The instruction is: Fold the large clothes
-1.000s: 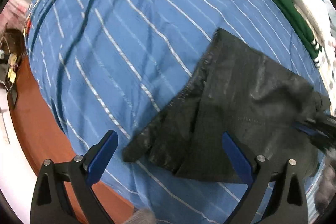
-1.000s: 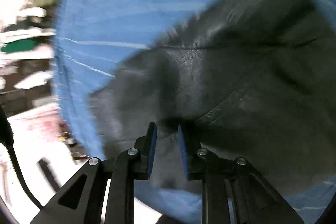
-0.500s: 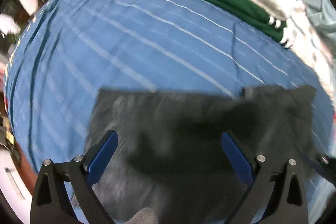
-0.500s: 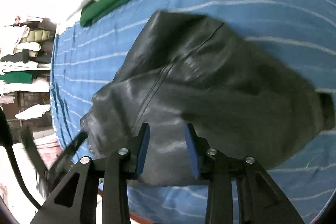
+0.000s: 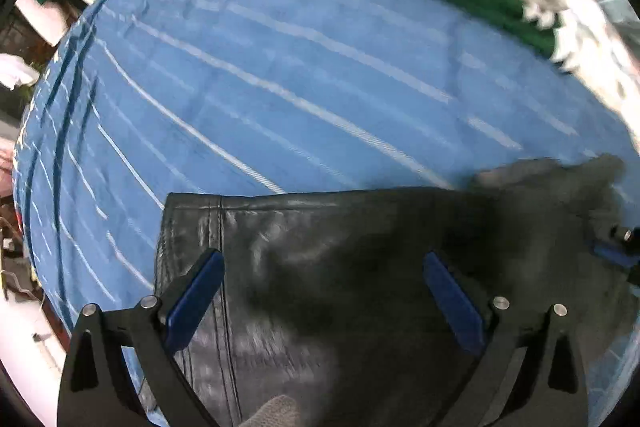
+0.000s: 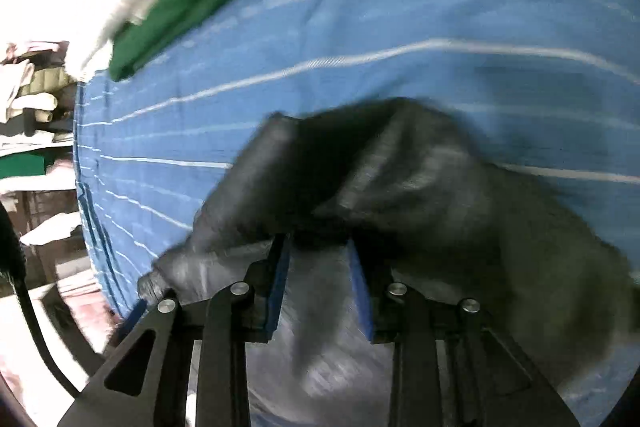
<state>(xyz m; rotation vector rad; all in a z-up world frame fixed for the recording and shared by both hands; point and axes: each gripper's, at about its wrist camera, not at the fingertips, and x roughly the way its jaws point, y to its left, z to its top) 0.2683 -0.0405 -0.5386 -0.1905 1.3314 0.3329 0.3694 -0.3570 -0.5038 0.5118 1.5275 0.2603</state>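
Leather garment (image 5: 360, 267) now drawn flat on striped sheet (image 5: 280, 87) — left gripper (image 5: 324, 291) spread wide, empty; right gripper (image 6: 320, 279) loosened, nothing clamped — fold judged laid.

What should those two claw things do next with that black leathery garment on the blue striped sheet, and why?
Probably lower the left gripper and close its fingers on the black garment. They are wide open above it, gripping nothing, while the right gripper has garment bunched between its part-open fingers. The garment still lies rumpled on the blue striped sheet, so both ends likely need holding to fold it.
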